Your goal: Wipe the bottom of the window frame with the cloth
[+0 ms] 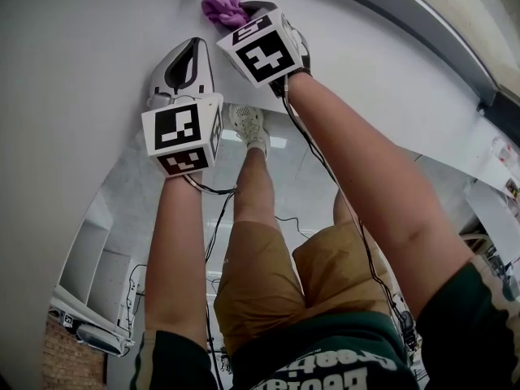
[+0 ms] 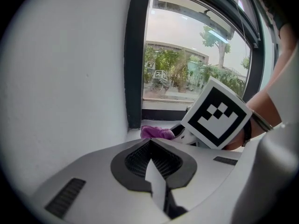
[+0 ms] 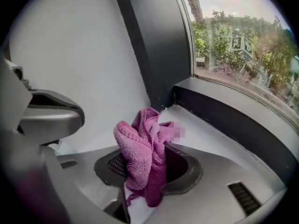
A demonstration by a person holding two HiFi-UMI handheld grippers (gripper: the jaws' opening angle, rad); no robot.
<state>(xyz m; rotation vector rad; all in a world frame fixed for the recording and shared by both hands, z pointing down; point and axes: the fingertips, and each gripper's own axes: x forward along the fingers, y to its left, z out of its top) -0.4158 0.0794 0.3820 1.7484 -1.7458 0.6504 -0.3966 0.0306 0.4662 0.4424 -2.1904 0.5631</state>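
Observation:
A purple cloth point(image 1: 223, 5) point(image 3: 142, 157) is bunched between the jaws of my right gripper point(image 1: 244, 13) point(image 3: 145, 174), which is shut on it. The cloth sits over the white sill point(image 3: 205, 132), close to the corner where the dark bottom rail of the window frame point(image 3: 233, 118) meets the dark upright point(image 3: 159, 50). My left gripper point(image 1: 188, 55) point(image 2: 152, 164) is shut with nothing in it, just left of and behind the right one, beside the white wall point(image 2: 70, 78). From the left gripper view the cloth point(image 2: 156, 132) lies ahead at the frame's bottom rail point(image 2: 163, 113).
Glass point(image 3: 243, 45) above the rail shows trees and buildings outside. Below, the person's legs in tan shorts point(image 1: 260, 275), a white shoe point(image 1: 248, 124) and black cables point(image 1: 219, 218) hang over a pale floor. The right gripper's marker cube point(image 2: 217, 118) is right of my left jaws.

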